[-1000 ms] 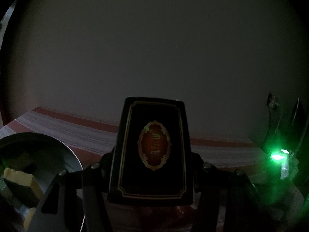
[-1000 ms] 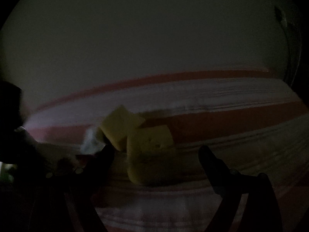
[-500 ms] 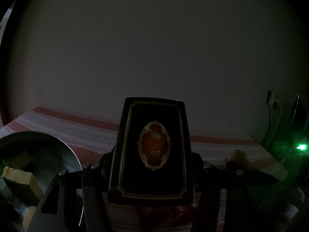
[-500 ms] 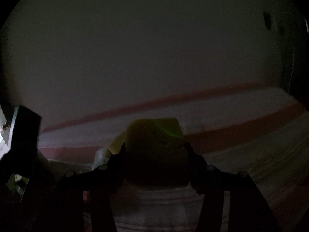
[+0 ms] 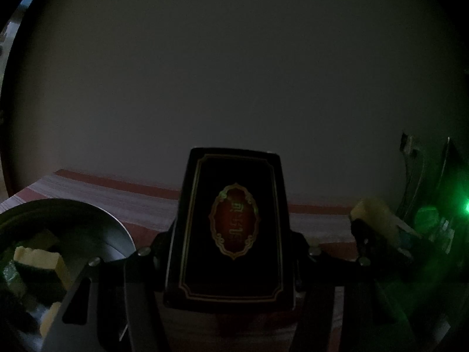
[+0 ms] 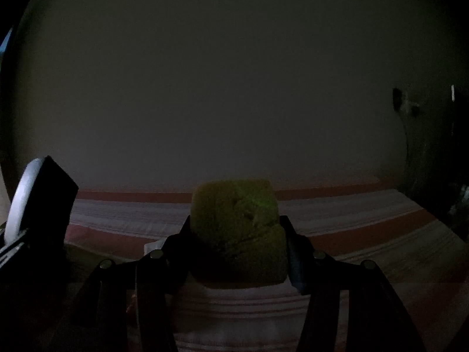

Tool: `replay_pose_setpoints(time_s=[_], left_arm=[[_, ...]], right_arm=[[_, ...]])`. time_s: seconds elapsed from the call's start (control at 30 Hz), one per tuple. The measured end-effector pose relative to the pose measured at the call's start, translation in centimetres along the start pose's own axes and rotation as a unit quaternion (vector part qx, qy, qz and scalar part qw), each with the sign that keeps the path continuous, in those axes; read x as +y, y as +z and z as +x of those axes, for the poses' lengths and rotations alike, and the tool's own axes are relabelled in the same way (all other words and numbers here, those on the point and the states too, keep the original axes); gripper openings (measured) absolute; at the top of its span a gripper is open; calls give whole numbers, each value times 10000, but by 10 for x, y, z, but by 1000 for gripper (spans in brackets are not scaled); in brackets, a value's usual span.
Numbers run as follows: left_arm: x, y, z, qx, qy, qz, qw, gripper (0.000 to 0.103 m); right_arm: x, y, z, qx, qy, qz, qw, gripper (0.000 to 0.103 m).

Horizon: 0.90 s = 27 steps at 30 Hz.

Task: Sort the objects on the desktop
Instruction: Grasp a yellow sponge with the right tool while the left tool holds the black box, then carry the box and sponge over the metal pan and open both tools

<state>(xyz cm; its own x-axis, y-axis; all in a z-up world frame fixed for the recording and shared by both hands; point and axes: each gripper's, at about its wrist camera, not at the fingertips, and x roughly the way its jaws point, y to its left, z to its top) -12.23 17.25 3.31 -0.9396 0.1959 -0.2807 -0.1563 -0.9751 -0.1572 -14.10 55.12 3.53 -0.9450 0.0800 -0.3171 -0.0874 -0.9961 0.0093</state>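
Note:
The scene is very dark. My left gripper [image 5: 231, 240] is shut on a black box [image 5: 231, 228] with a gold border and a red oval emblem, held upright above the striped cloth. My right gripper [image 6: 237, 231] is shut on a yellow-green sponge [image 6: 237, 220] and holds it above the cloth. The sponge and the right gripper also show at the right of the left wrist view [image 5: 378, 220]. The black box also shows at the left edge of the right wrist view [image 6: 47, 193].
A round metal bowl [image 5: 96, 220] at the lower left holds several yellow sponge pieces [image 5: 38, 259]. The table has a red-and-white striped cloth [image 6: 351, 214]. A plain wall stands behind. Cables and a wall socket [image 5: 409, 146] are at the right, with a green light [image 5: 466, 208].
My right gripper closed on the yellow-green sponge and lifted it off the cloth, away from the other yellow pieces. It came into the left wrist view at the right. The left gripper stayed still.

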Motion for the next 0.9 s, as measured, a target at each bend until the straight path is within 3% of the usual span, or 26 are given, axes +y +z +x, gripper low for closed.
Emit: replay_pose_setpoints(time_s=[0.33,0.47,0.9], left_arm=[[-2,-7,4,-78,53,67,9999,58],[-5,-11,2,-75,86,115,9999,58],[-2,-17,5,-198,135,82,9997,58]], right_arm=[[19,-13,-7,-204,-57,-32,9998,57],[12,-8,-27,-272,15,7,9996,57],[-21,-6,-29,-489,523,145,9973,57]])
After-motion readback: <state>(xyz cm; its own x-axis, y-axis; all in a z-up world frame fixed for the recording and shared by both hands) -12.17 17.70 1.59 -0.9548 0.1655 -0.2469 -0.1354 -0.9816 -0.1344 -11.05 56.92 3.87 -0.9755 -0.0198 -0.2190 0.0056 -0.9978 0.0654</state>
